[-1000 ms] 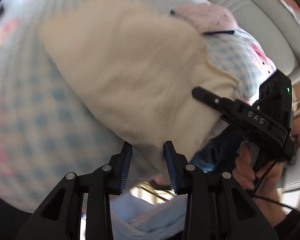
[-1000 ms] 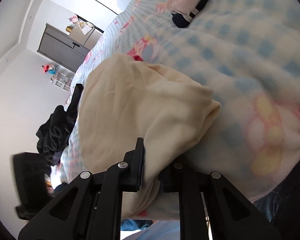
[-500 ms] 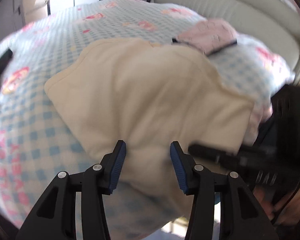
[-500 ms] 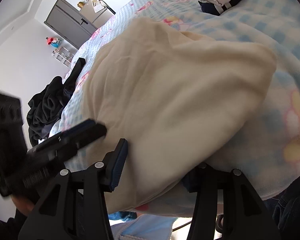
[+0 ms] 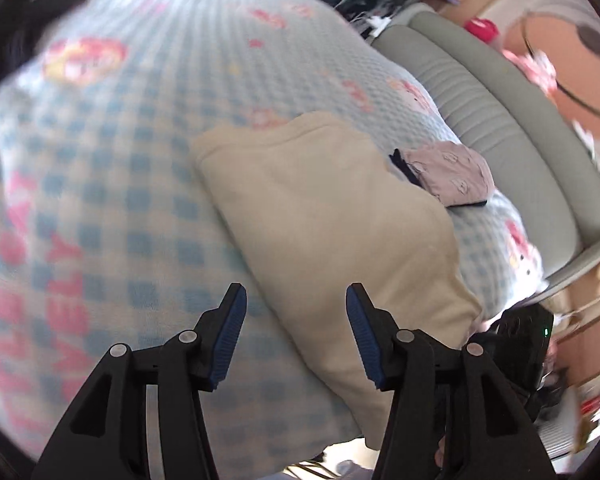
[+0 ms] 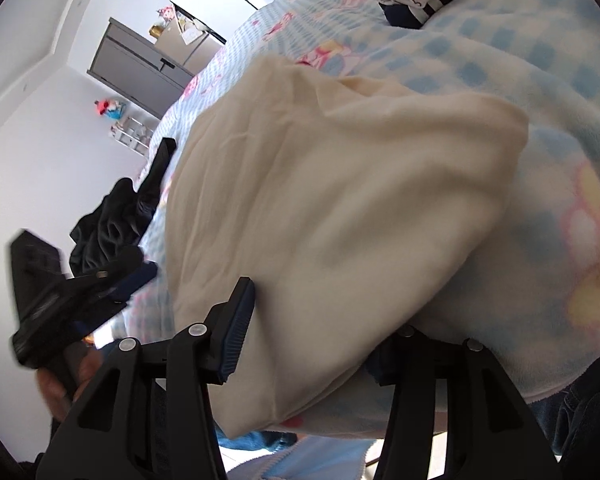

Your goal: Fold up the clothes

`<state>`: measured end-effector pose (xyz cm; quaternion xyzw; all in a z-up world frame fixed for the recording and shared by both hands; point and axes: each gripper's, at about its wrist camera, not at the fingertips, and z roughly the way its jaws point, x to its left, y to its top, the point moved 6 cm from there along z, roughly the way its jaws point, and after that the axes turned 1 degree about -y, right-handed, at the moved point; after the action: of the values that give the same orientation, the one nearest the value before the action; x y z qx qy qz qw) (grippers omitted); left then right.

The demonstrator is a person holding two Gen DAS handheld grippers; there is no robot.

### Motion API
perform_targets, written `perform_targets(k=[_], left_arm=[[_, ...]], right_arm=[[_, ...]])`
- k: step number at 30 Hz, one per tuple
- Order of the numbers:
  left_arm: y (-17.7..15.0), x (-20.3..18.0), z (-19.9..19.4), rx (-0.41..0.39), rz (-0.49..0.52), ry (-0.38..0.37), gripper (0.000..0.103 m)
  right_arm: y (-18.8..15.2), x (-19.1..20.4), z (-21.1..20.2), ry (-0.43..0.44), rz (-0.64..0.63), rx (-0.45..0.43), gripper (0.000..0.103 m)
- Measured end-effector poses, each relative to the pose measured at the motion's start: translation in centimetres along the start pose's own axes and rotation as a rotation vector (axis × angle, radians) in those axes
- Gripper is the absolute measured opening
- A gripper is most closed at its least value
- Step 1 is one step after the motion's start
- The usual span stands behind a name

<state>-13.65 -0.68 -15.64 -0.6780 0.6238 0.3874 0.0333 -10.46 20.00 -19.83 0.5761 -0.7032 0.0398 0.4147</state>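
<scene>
Your cream garment point(image 5: 332, 216) lies folded on the checked blanket point(image 5: 100, 184) of the bed, its near corner draped over the edge at 6 o'clock. Your left claw point(image 5: 294, 336) is opening, with nothing between its pads. Your right claw point(image 6: 312, 344) stands partly open around that hanging corner; the right pad is hidden under the cloth, so you cannot tell whether it touches. Pull back carelessly and the snagged cloth could drag the fold loose or slide off the bed. No containers are in view.
</scene>
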Motion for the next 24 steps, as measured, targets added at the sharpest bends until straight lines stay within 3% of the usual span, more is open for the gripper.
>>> perform_targets(k=[3,8,11,13,18,20,21,22,24], left_arm=[[-0.7,2.3,1.2,0.024,-0.078,-0.042,0.059],[1.3,2.6,1.4,-0.051,-0.164,-0.177,0.058],[2.7,1.0,2.8,-0.045,-0.121,-0.172,0.062],[2.7,1.5,4.4,-0.019,-0.128,-0.153,0.072],[3.7,1.2,6.0,-0.050,-0.178,-0.186,0.072],[4.2,1.3,6.4,-0.064,-0.173,-0.164,0.063],[4.2,1.1,6.6,-0.070,-0.169,-0.147,0.049],[4.3,0.7,6.0,-0.085,-0.151,-0.135,0.040],[4.4,-0.1,4.7,-0.117,-0.113,-0.111,0.031]], right_arm=[[0.0,0.2,-0.1,0.011,-0.018,0.000,0.039],[0.0,-0.3,0.0,0.026,-0.002,0.013,0.038],[0.0,-0.4,0.1,0.021,-0.003,0.012,0.038],[0.1,-0.4,0.2,0.021,0.002,0.010,0.039],[0.2,-0.6,0.6,0.025,0.027,0.012,0.039],[0.3,-0.5,0.6,0.024,0.029,0.009,0.039],[0.3,-0.4,0.7,0.021,0.026,0.006,0.039],[0.4,-0.2,0.6,0.015,0.016,-0.003,0.037],[0.9,0.4,0.2,-0.001,-0.019,-0.024,0.025]])
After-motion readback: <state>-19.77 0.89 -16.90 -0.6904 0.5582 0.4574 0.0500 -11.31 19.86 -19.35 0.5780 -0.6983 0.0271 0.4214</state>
